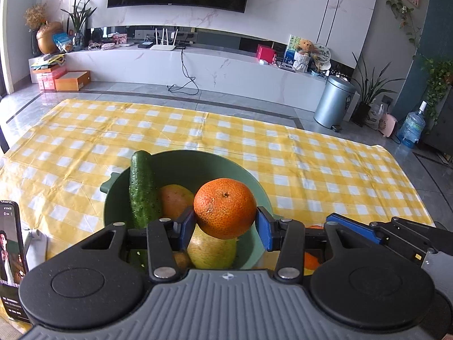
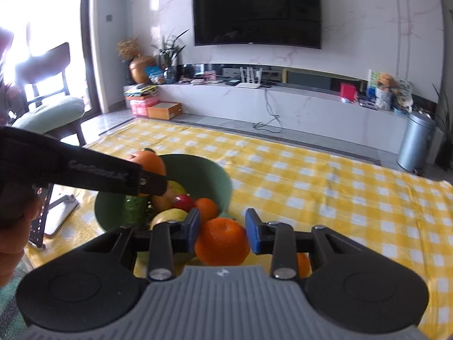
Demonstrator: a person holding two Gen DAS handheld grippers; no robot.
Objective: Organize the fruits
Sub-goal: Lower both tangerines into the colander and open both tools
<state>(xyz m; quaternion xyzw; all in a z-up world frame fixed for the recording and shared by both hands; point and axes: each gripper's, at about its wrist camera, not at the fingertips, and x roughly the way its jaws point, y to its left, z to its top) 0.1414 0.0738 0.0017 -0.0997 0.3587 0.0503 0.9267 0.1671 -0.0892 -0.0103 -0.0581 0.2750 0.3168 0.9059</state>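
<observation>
Most of the fruit already sits in the green bowl (image 1: 181, 167) on the yellow checked cloth (image 1: 311, 153) that covers the worktop: a cucumber (image 1: 143, 189) leaning against the left wall, a reddish mango (image 1: 174, 201) beside it, a yellow-green pear (image 1: 211, 250) low at the near side. My right-side view adds a small red fruit (image 2: 184, 201) and a small orange (image 2: 206, 208) deeper in the bowl.

My left tool (image 1: 225, 221) is clenched on a big orange (image 1: 225, 208), both blue pads pressed to its sides, and I hold it in the air above the near part of the bowl. My right tool (image 2: 222, 233) grips a second orange (image 2: 222, 240) just to the right of the bowl, near its rim; the pads touch both flanks.

By my judgement the sorting is far along: these two oranges are left to set down in the bowl, plus perhaps one more, since a bit of orange peel (image 2: 303, 263) shows behind the right tool's arm.

That piece is mostly covered, so I cannot tell whether it is a whole fruit. The left tool's body crosses my right-side view and hides the bowl's left part. The bowl's floor is buried under fruit, and the right-side view is soft with blur. A phone (image 1: 10, 257) stands cut off at the left edge.
</observation>
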